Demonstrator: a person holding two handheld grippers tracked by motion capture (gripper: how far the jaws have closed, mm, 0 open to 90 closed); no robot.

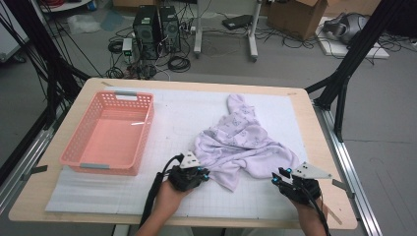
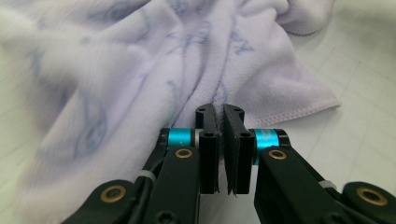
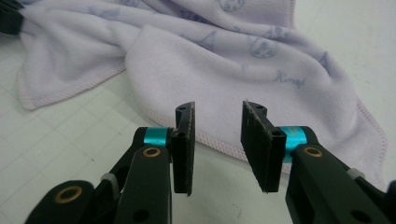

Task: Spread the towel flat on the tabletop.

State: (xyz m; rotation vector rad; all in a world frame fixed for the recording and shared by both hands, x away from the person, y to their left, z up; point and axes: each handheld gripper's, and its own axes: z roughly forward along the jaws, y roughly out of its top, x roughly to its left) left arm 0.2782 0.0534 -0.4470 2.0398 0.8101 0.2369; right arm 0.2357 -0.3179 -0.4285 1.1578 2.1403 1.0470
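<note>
left claw [image 2: 219, 114]: clenched on a fold of the crumpled lilac printed terry towel [image 1: 241, 142] | right claw [image 3: 217, 114]: released, jaws apart just short of towel's hem | towel: mid tabletop [image 1: 305, 206] | far left: pink plastic lattice basket [image 1: 110, 132]

Soft lilac cloth, the towel [image 1: 241, 142]: a fleecy, matt nap with faint printed marks, and a stitched hem showing along its edge in the left gripper view [image 2: 299, 112]. Under the towel, the table mat [image 1: 162, 123] looks like smooth white sheet, faintly gridded, with a slight sheen. Around the mat, the table [image 1: 29, 196] edge is pale wood, matt. Left of the towel, the basket [image 1: 74, 142] is pink plastic, perforated, a little glossy. The left gripper [image 2: 219, 116] shows matt black plastic jaws, rough-faced pads, shiny blue metal collars and brass-coloured rivets; the right gripper [image 3: 217, 112] looks the same.
</note>
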